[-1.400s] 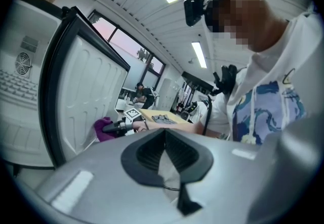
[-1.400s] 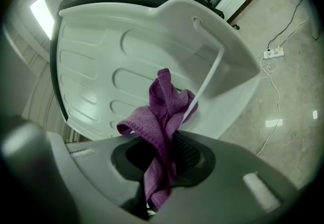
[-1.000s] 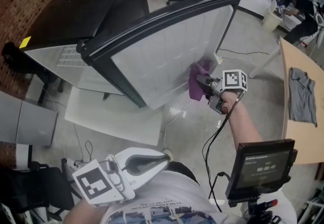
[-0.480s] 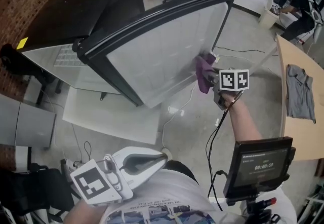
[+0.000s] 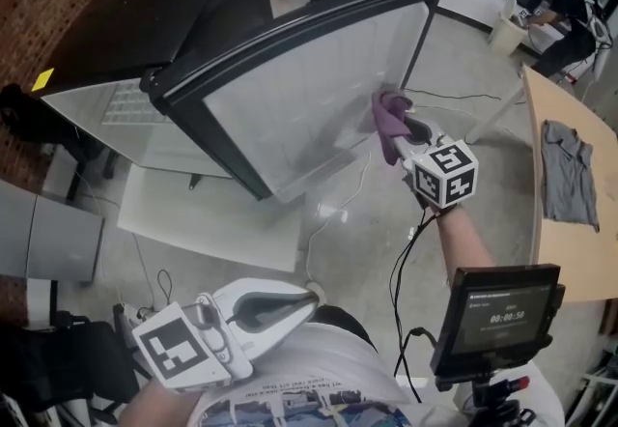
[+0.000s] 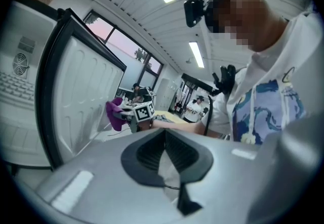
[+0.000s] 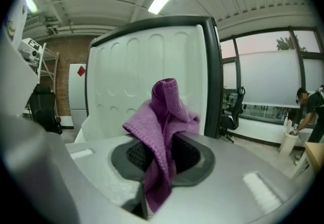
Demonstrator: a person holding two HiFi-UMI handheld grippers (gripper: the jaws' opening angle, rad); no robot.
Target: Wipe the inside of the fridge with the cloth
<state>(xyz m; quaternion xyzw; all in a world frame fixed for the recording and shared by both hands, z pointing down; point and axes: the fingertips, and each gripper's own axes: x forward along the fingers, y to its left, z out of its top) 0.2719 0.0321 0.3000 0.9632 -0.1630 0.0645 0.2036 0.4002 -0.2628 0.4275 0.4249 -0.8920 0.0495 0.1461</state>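
The cloth (image 7: pixel 164 126), purple and bunched, is pinched between the jaws of the right gripper (image 7: pixel 161 156), which are closed on its middle so that one fold stands up above them and a tail hangs below. In the head view, right of centre, this gripper holds the cloth at the white ribbed inner panel of the open fridge door (image 5: pixel 309 97), close to the panel's right-hand, black-framed edge; whether the fabric presses on the panel cannot be told. The left gripper (image 6: pixel 164 151) sits low at the lower left of the head view, near the person's chest, its jaws together with nothing between them. The black fridge body (image 5: pixel 164 10) fills the upper left. A wooden table (image 5: pixel 579 261) with a grey garment (image 5: pixel 568 174) runs along the right edge, and a small screen (image 5: pixel 497 314) stands at the lower right.
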